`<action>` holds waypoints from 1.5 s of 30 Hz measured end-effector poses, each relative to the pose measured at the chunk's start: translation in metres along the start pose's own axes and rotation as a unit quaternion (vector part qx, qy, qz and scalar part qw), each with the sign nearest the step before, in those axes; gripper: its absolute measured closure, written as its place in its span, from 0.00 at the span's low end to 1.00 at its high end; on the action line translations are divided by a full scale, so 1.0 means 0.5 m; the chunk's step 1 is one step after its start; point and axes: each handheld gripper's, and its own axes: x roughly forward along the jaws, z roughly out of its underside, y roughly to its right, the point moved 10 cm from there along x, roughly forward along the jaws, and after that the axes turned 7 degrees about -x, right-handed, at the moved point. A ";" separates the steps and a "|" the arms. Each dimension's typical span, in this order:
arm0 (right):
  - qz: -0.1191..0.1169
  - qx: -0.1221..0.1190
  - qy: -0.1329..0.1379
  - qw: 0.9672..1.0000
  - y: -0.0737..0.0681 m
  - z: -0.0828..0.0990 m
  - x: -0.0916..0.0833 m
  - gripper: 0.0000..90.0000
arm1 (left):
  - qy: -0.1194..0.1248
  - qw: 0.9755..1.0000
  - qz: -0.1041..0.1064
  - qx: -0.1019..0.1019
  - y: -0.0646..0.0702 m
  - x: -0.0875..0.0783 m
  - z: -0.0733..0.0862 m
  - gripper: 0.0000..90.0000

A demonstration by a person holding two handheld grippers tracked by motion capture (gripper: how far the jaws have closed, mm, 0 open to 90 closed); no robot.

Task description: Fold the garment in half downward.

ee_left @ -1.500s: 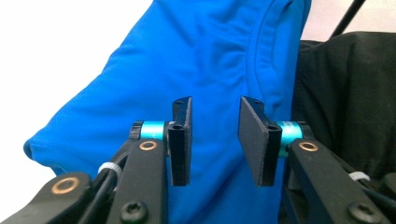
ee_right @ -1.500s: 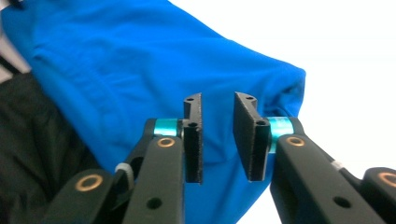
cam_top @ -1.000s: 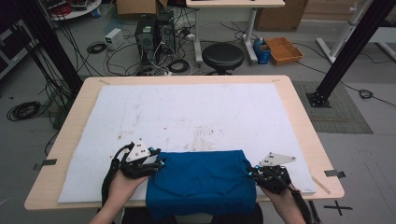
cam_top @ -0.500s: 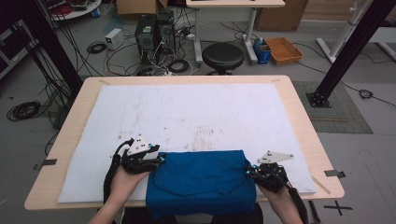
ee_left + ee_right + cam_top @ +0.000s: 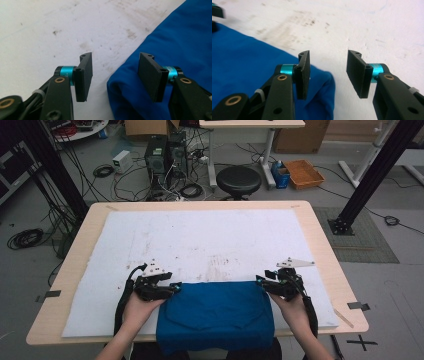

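Cables, computer towers, a round black stool (image 5: 238, 181) and an orange tray (image 5: 304, 173) crowd the floor beyond a pale wooden bench (image 5: 320, 236), whose top is covered by a stained white mat (image 5: 210, 240). On the mat, at the middle of the bench's near edge, lies a folded blue cloth (image 5: 216, 314), its lower part hanging a little over that edge.

The left tongs (image 5: 176, 288) sit at the cloth's far left corner and the right tongs (image 5: 260, 281) at its far right corner. Both have just been opening. In the left gripper view the left tongs (image 5: 114, 73) stand apart, with the rounded fold of the blue cloth (image 5: 175, 42) partly between the plates but not pressed by them. In the right gripper view the right tongs (image 5: 327, 75) are likewise apart, with bare mat between the plates and the cloth's corner (image 5: 249, 65) just beside and beneath the left-hand plate.

The cloth looks soft, light and limp, so it will likely sag and crease when lifted and should slide easily over the mat. Its doubled corners and folded edges look like the best places to pinch, since several layers bunch there.

No brand, label or writing can be read on anything.
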 end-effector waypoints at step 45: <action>0.049 -0.042 0.006 0.998 0.124 -0.140 0.141 0.81 | 0.007 0.998 -0.061 -0.005 -0.162 0.080 -0.144 0.63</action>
